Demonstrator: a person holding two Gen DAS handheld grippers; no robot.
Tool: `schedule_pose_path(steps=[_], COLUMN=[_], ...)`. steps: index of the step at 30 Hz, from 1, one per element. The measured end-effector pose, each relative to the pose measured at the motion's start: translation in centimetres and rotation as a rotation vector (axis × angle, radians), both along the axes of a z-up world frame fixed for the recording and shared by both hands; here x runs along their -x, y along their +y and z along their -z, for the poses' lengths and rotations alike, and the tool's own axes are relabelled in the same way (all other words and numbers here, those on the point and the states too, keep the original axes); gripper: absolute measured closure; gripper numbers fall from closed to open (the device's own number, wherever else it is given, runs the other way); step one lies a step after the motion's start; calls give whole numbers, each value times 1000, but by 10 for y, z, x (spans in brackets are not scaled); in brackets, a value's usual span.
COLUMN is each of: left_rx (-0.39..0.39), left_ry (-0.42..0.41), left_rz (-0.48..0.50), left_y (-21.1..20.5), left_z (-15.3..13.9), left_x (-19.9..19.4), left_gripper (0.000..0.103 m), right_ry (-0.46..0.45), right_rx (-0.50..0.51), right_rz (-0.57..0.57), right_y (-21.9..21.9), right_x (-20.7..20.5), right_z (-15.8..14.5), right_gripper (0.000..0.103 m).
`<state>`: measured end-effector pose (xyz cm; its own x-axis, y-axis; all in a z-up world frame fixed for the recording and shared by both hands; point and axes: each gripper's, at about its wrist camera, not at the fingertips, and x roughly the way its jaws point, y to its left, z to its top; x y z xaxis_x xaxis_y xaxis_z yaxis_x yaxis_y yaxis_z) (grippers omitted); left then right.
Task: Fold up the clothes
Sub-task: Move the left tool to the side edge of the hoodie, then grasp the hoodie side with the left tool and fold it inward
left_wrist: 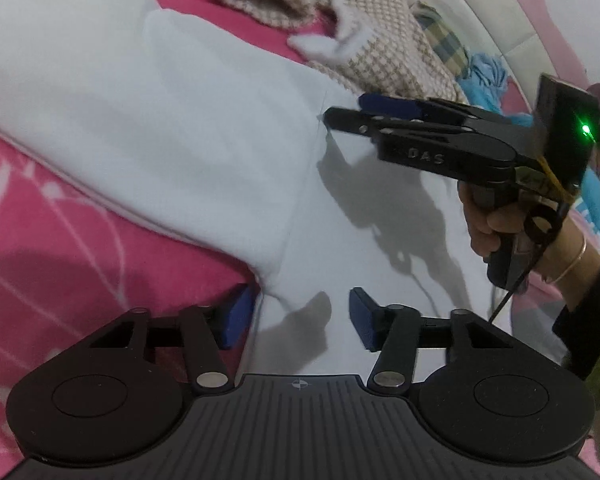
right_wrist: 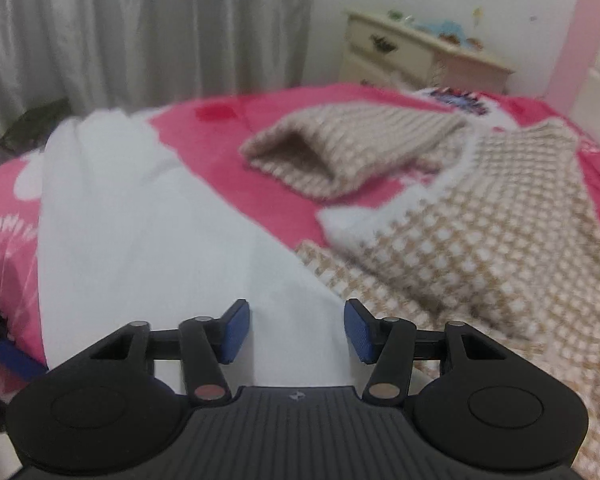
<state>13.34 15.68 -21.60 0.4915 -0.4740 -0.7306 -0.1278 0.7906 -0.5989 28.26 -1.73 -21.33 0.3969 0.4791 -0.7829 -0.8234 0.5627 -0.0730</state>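
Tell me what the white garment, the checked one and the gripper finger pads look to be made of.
White garment: smooth, matte woven or fine knit cloth, likely cotton; it lies in soft folds without sheen.
Checked garment: thick beige-and-white knit with a raised grid texture and a fuzzy white edge, probably wool or acrylic.
Finger pads: blue, matte, finely ribbed, apparently rubber or soft plastic on black rigid plastic fingers.

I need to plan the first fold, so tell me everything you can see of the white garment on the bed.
The white garment is plain, soft-looking cloth, spread mostly flat over the pink bedspread with shallow wrinkles and a straight seam or crease. One long part stretches toward the far edge of the bed. The checked beige garment borders it and seems to overlap its edge. Both the left gripper and right gripper are open above it, holding none of it.
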Motion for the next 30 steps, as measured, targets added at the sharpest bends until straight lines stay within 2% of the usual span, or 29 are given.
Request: schedule_pose_path(steps=[1,2,3,4,7,12,17,25,30], left_rx=[-15,-29,-46,-67,-104,-91,-114,-129,-173], left_ry=[0,-3,-7,-14,-46,-106,-148,-159,-137], left_rz=[-12,-18,-22,-24,-36,-112,-144,-226,-281], left_y=[-1,-2,-3,-4,-8,0,5,32,53], left_z=[1,1,1,1,-2,-12,-22,-32,-34], left_x=[0,0,0,1,6,21,30,36,41], left_gripper=[70,75,87,94,98,99,99,99,99], right_ry=[-3,-14,-33,-52,-89,-100,-112,-99,-98], right_rx=[18,32,45,58,47,11,-26,-80,-120], right_rz=[-15,-34,-52,-71,-69,-43,-17,-11,-15], right_y=[1,2,2,3,5,13,21,54,80], right_x=[1,4,8,12,17,17,18,14,11], right_z=[2,3,4,4,1,-3,-7,-13,-12], right_gripper=[73,90,96,100,101,102,102,102,102])
